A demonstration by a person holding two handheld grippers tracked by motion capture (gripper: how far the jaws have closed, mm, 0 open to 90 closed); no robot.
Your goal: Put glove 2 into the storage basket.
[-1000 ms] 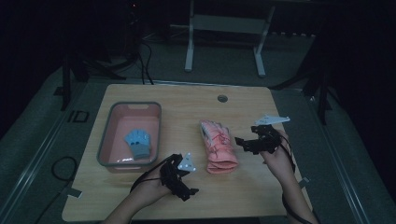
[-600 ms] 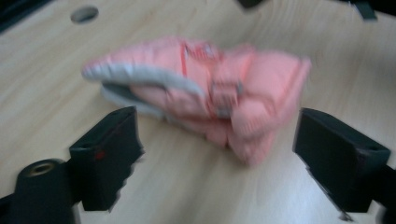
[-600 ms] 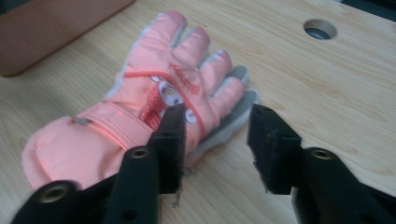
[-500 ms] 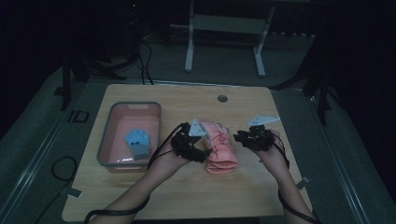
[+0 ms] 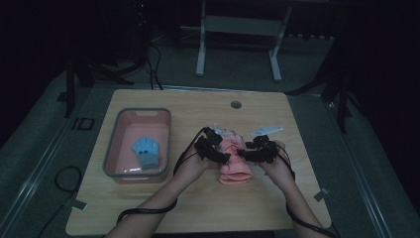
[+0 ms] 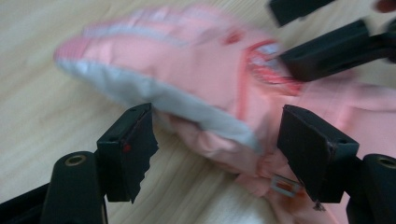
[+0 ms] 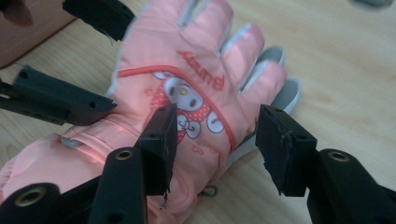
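Observation:
A pink child's glove [image 5: 233, 163] with a cartoon face and grey palm lies flat on the wooden table [image 5: 198, 208], right of the middle. My left gripper [image 5: 225, 157] meets it from the left and my right gripper [image 5: 243, 153] from the right. In the left gripper view the glove [image 6: 196, 70] has its grey-edged side between my left gripper's [image 6: 222, 149] jaws, which are open and have just been opening. In the right gripper view the glove [image 7: 187, 93] has its edge between my right gripper's [image 7: 217, 140] jaws, open and also just opening.
A grey-rimmed pink bin [image 5: 111, 153] stands at the table's left with a blue glove [image 5: 147, 151] inside. A round grommet [image 5: 236, 104] sits near the far edge. A stand's metal legs [image 5: 200, 54] rise beyond the table.
My left hand moved from the table's front up and right to the glove. My right hand came down and left onto it. Both pairs of jaws stand narrower than a second ago.

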